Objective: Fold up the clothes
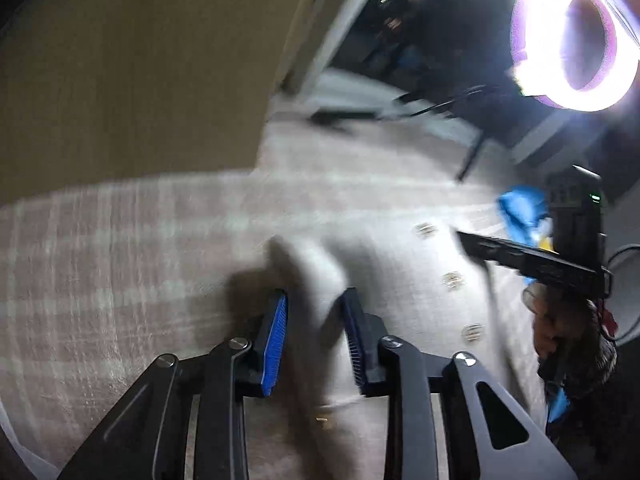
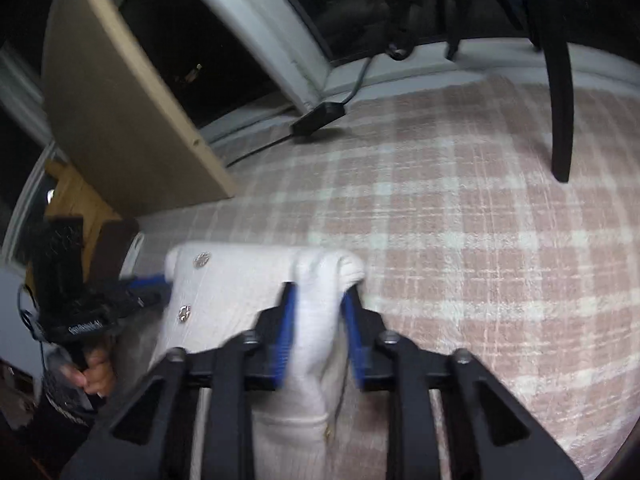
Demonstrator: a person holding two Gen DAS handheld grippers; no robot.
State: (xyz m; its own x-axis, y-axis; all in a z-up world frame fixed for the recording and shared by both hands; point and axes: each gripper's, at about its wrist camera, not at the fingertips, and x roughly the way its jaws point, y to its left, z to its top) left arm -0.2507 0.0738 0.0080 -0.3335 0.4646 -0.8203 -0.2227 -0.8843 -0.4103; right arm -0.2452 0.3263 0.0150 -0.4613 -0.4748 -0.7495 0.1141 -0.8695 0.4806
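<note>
Between your left gripper [image 1: 314, 336] blue ribbed fingers [image 1: 276, 332] a bunched fold of the white knit cardigan with small metal buttons [image 1: 400, 280] stands up, and the pads look pressed onto it, though motion blur makes the contact on the right pad hard to confirm. Your right gripper [image 2: 318, 332] grasps the other end the same way: a thick roll of the same cardigan sits clamped between its blue fingers [image 2: 286, 328], with the knit spilling over the tips. The garment hangs and lies between your two hands, its buttoned front facing up, resting on the pink and white checked blanket [image 2: 480, 240] that covers the surface below.

Further out, a tan flat board [image 2: 120, 100] leans at the blanket's edge, a black power adapter with its cable [image 2: 320, 118] lies near the far border, a dark chair leg [image 2: 560, 112] stands on the blanket, and a bright ring light [image 1: 576, 40] glares in the left view.

Your risk is the grip itself: each gripper holds a loose roll rather than a flat edge, so layers may slip out unevenly and leave the fold crooked. Pulling your hands apart too hard could stretch the knit or drag the blanket up with it
</note>
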